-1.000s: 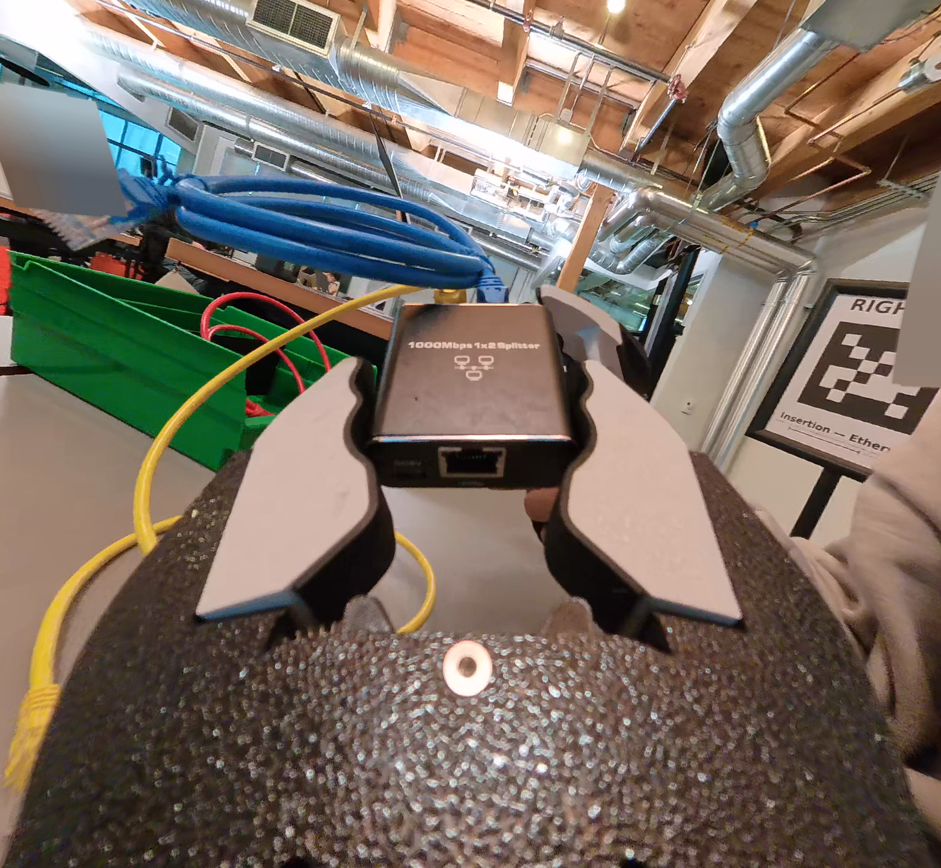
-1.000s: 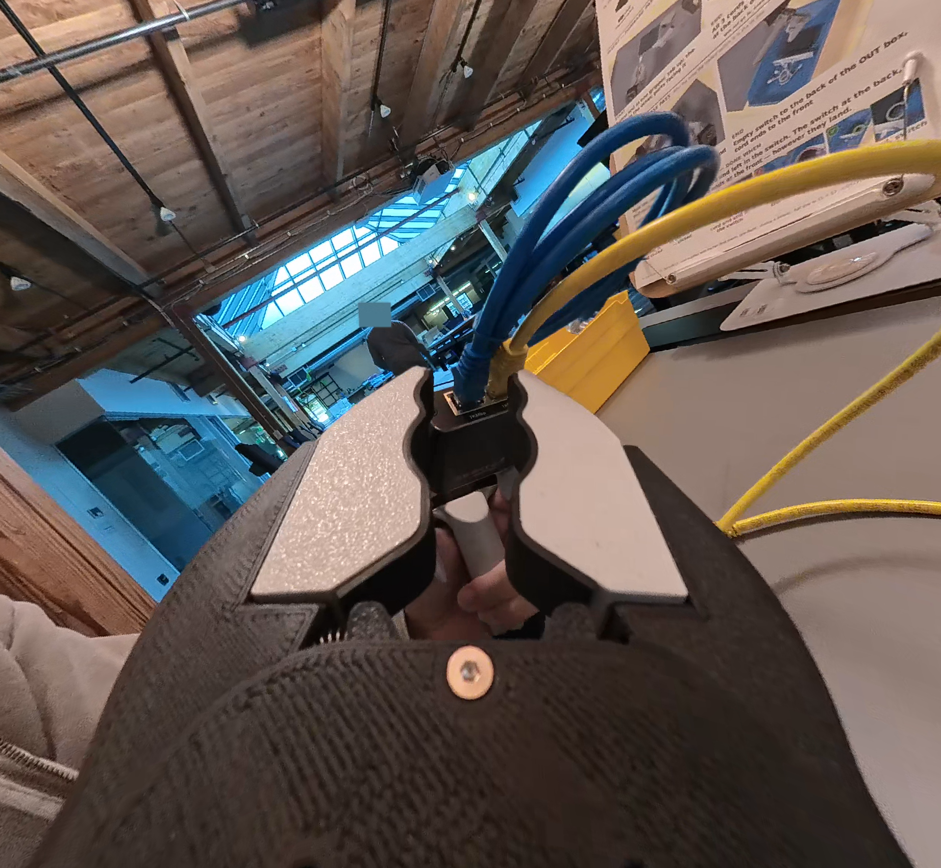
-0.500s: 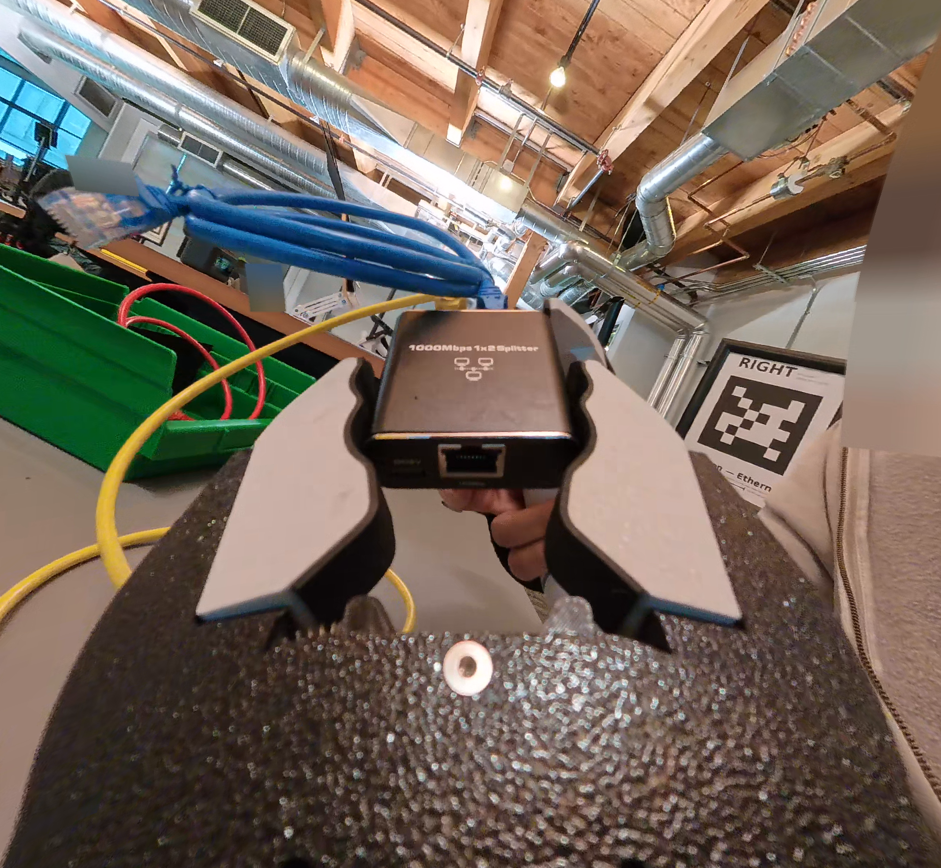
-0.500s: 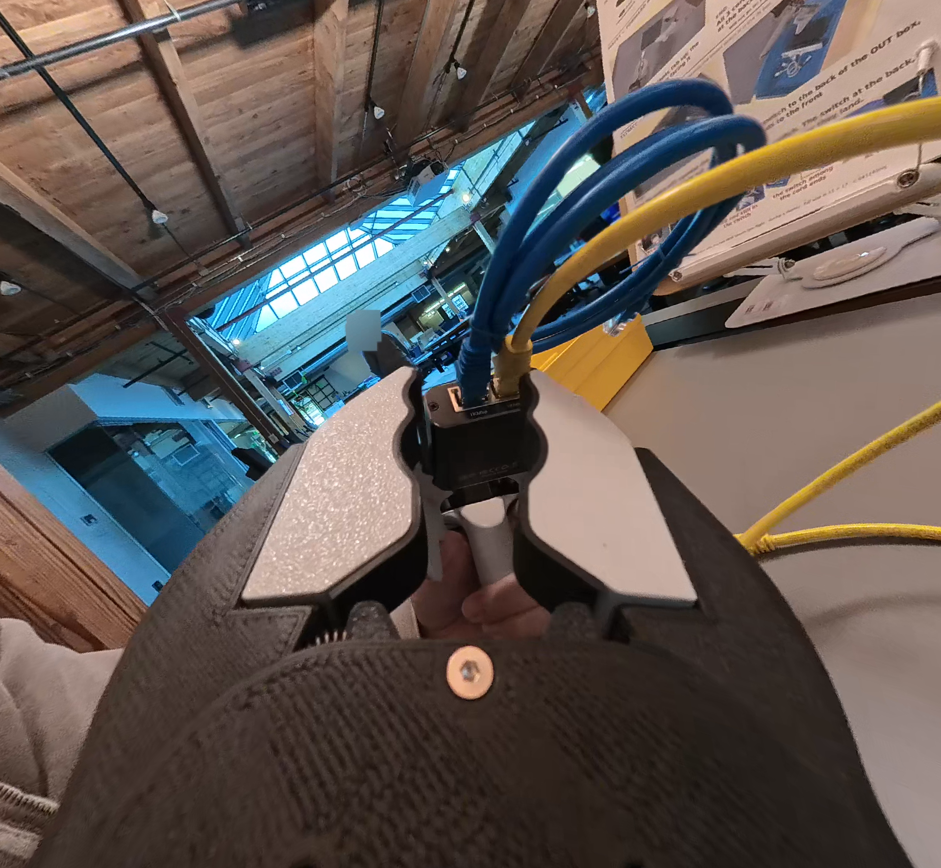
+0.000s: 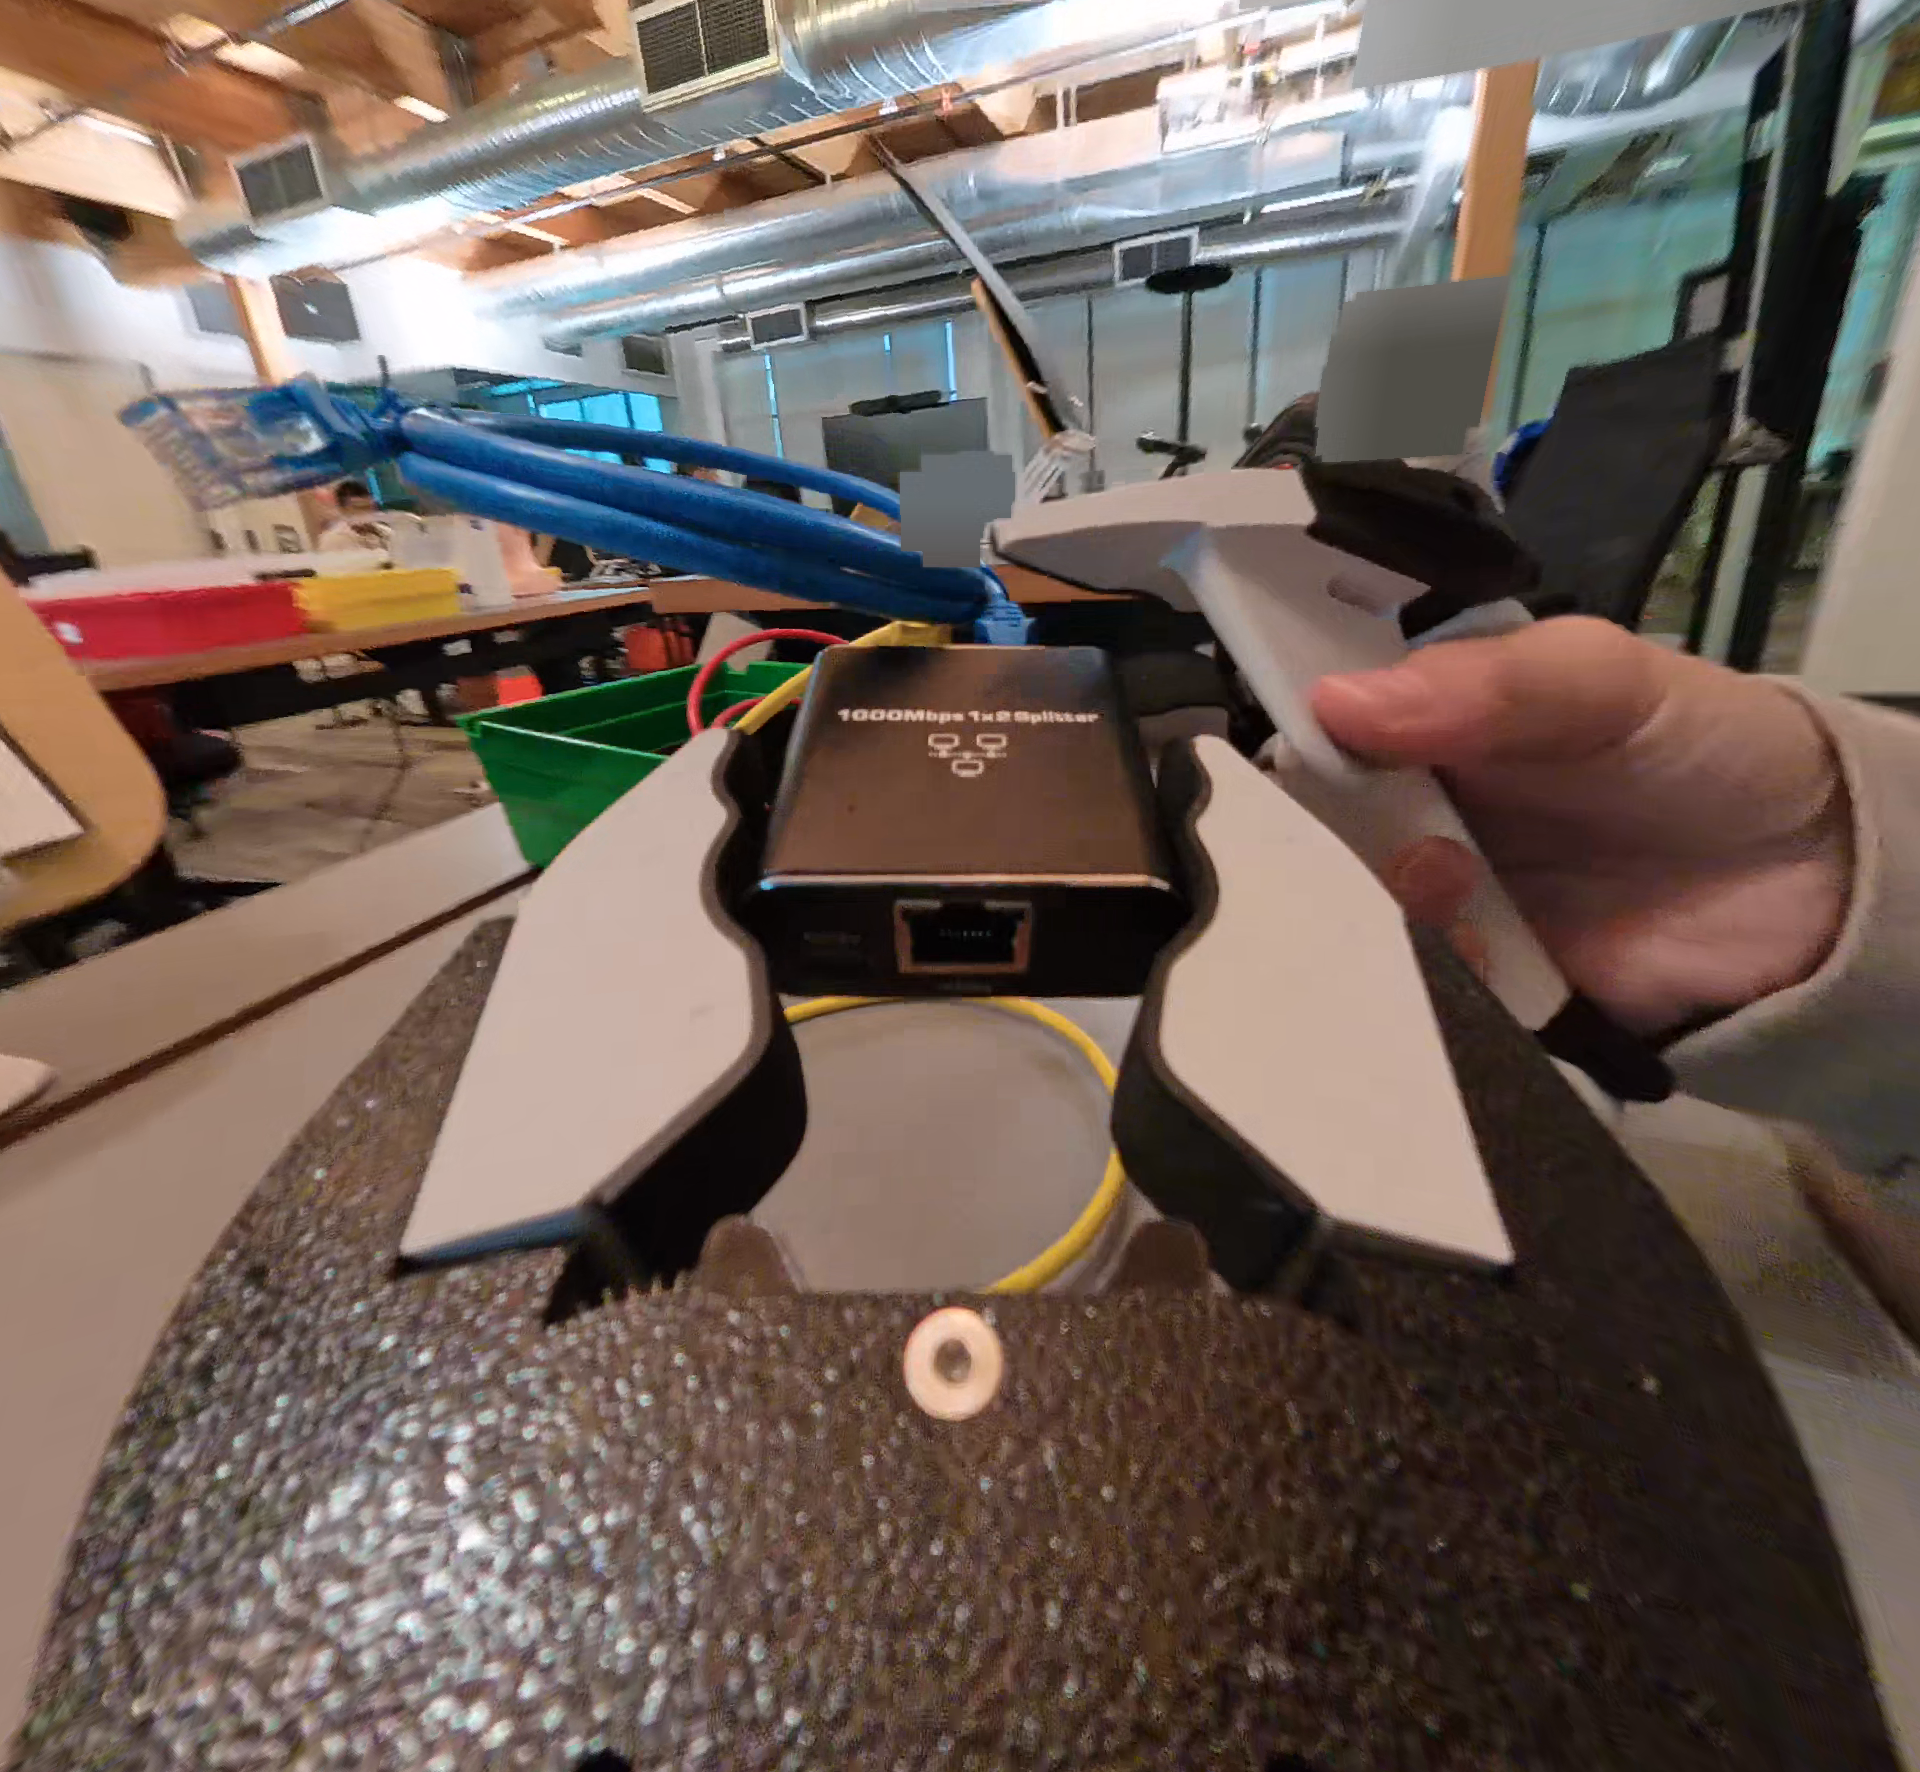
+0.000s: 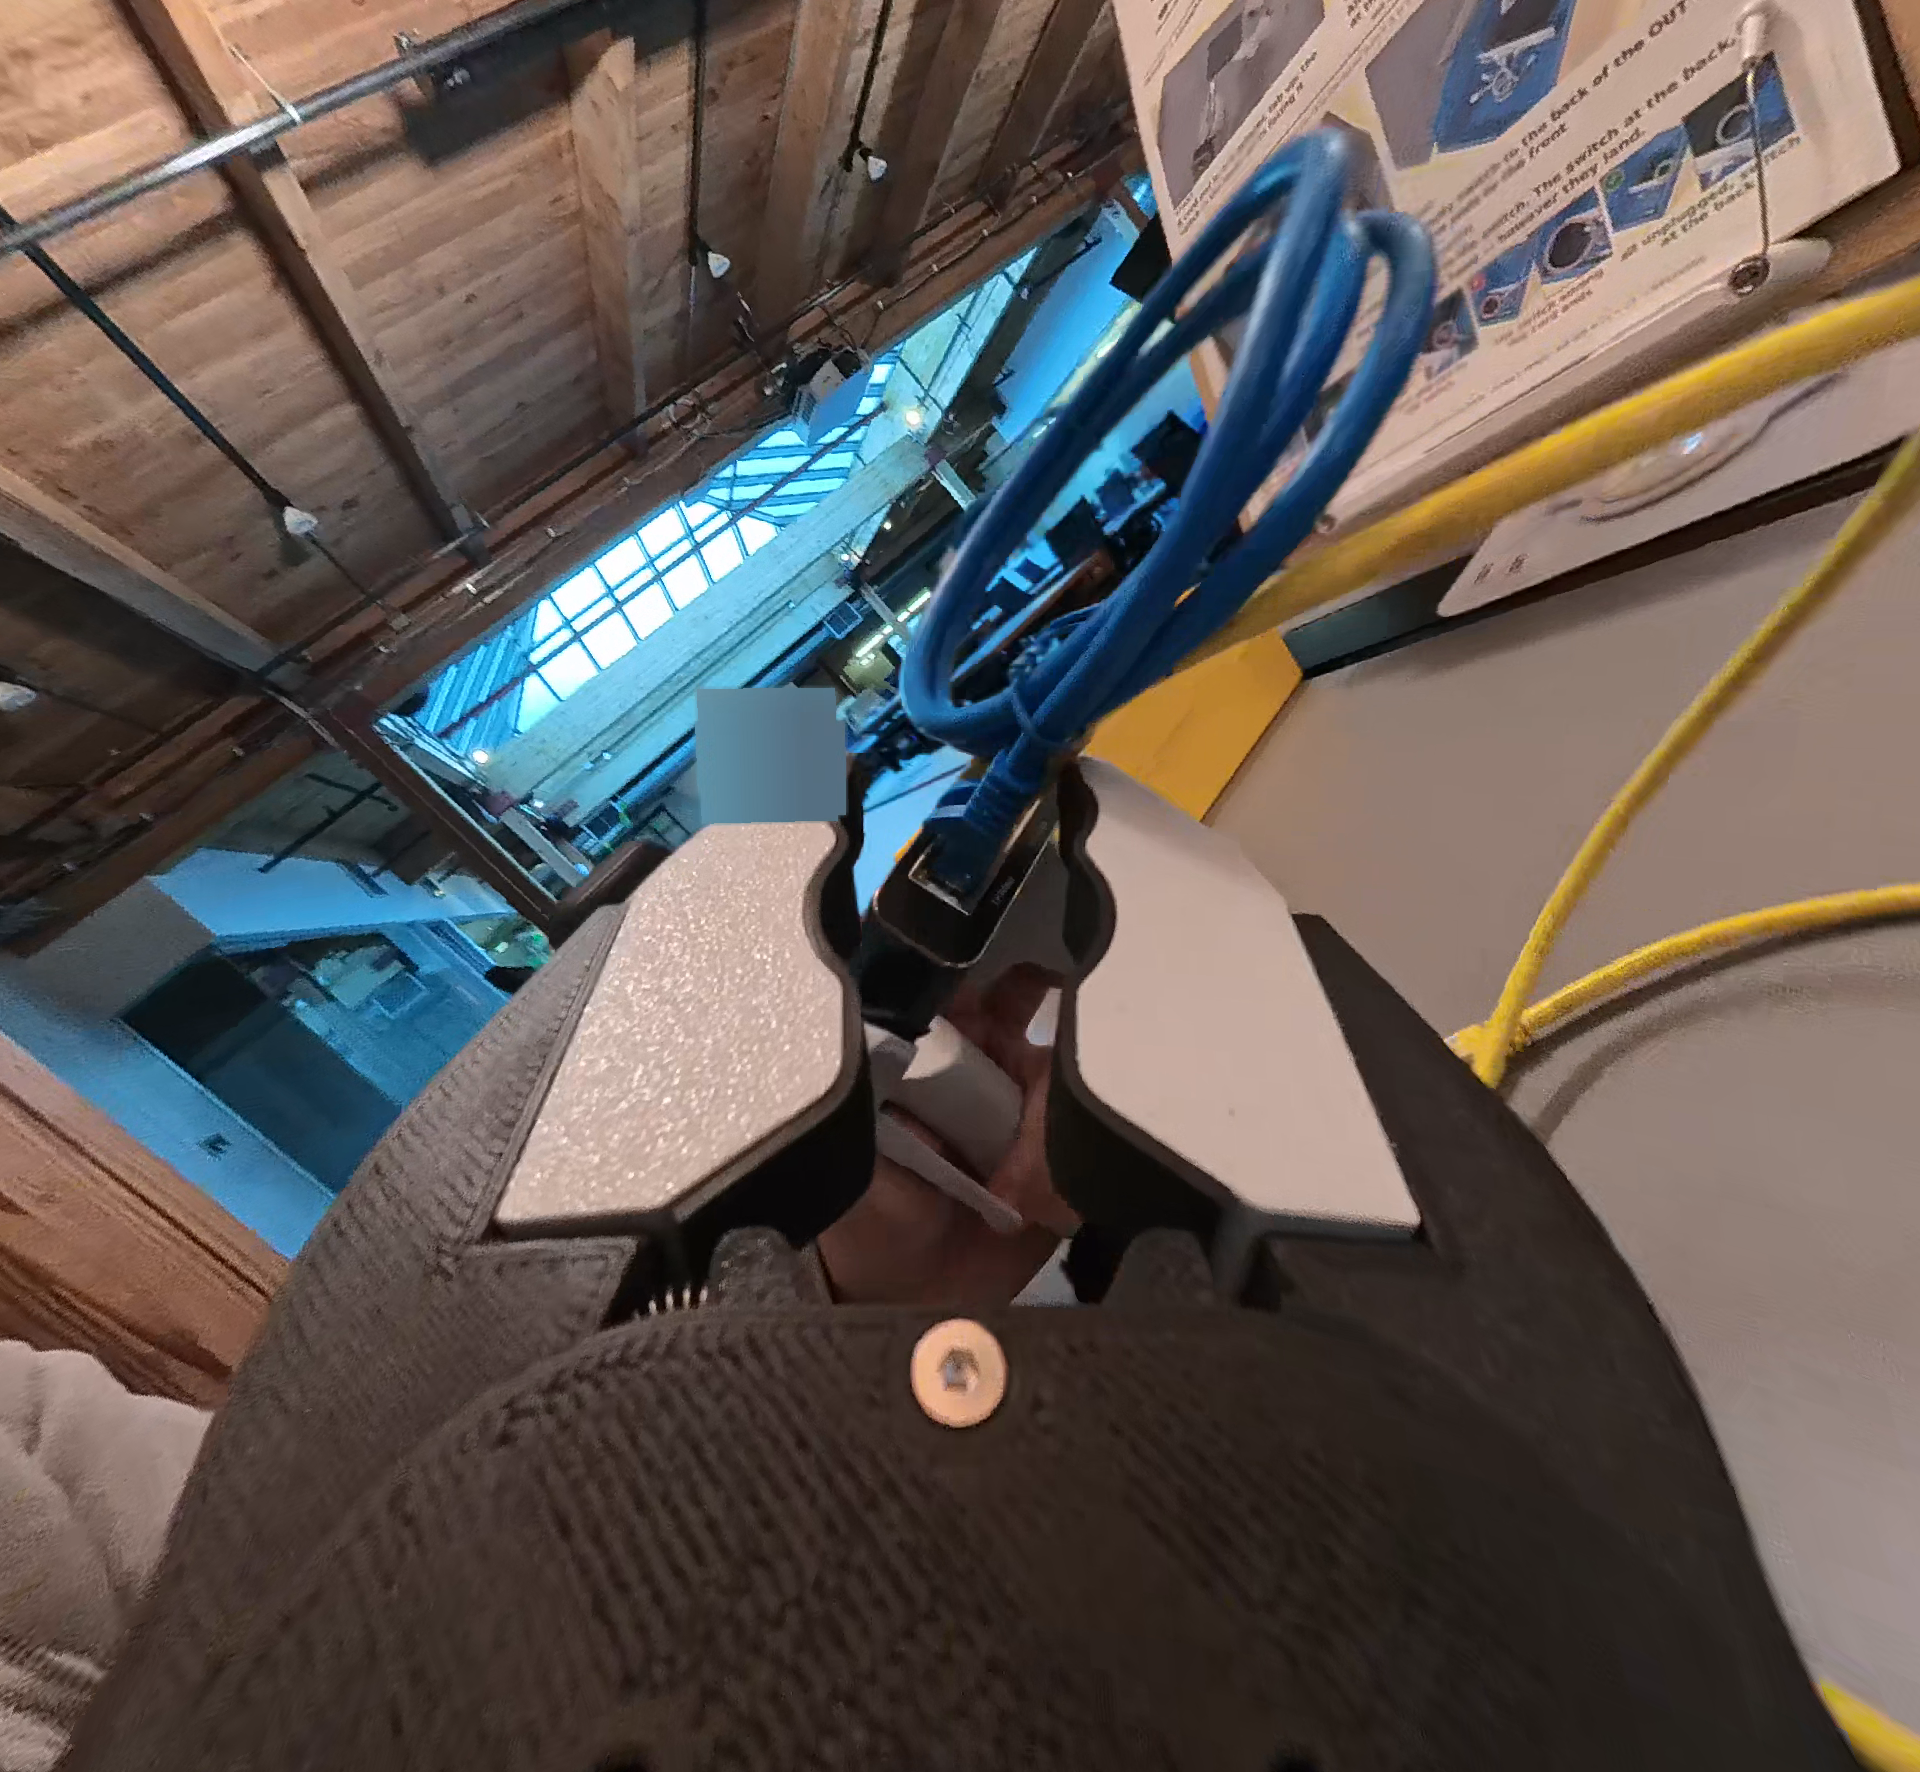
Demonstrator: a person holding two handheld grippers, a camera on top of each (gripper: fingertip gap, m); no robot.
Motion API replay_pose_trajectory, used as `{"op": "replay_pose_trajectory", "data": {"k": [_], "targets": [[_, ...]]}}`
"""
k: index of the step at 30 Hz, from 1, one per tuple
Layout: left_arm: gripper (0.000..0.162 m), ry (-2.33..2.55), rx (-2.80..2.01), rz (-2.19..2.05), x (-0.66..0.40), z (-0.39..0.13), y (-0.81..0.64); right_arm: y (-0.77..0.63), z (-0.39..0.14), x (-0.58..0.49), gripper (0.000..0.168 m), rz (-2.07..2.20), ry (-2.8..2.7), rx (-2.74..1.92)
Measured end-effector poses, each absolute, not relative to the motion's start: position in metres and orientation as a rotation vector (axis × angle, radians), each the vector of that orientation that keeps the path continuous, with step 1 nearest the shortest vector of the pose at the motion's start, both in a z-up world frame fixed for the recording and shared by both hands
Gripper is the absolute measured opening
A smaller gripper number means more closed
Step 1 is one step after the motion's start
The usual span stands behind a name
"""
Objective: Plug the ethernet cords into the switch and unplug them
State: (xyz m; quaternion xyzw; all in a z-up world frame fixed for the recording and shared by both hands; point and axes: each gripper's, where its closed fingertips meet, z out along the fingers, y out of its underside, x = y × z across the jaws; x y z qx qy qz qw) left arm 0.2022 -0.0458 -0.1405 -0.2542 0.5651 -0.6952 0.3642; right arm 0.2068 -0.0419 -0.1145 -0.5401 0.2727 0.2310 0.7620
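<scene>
My left gripper [image 5: 961, 766] is shut on a black switch [image 5: 966, 787] and holds it above the table, its empty port facing the camera. A coiled blue ethernet cord [image 5: 675, 517] and a yellow ethernet cord [image 5: 1081, 1203] are plugged into its far end. In the right wrist view my right gripper [image 6: 956, 818] stands with its jaws apart around that far end of the switch [image 6: 935, 922], where the blue cord [image 6: 1247, 434] enters. The yellow cord [image 6: 1662, 787] runs behind the right finger, its plug hidden. The right gripper [image 5: 1247, 569] and the hand [image 5: 1610, 818] holding it show at the right of the left wrist view.
A green bin [image 5: 582, 746] with a red cable [image 5: 748, 662] stands on the grey table [image 5: 260, 1047] behind the switch. Red and yellow bins [image 5: 239, 605] sit on a farther table. An instruction poster [image 6: 1507, 112] and a yellow bin [image 6: 1195, 714] stand at the table's edge. My two grippers' fingertips are within a few centimetres of each other.
The left wrist view has swung down from the ceiling to the room. The right gripper's jaws have widened and the switch now sits tilted between them. The blue coil has swung.
</scene>
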Motion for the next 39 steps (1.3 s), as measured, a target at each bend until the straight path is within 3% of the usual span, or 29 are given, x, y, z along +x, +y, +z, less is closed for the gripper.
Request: {"op": "replay_pose_trajectory", "data": {"k": [6,10,39], "targets": [[0.074,1.432,-0.590,-1.589,0.202,-0.138,-0.044,-0.052,-0.118,0.215,0.014,0.685,0.666,-1.045],[0.074,1.443,-0.568,-1.510,0.203,-0.140,-0.043,-0.048,-0.122,0.208,0.027,0.735,0.666,-1.070],[0.074,1.435,-0.449,-1.240,0.205,-0.143,-0.047,-0.048,-0.132,0.207,0.015,0.823,0.695,-1.019]]}}
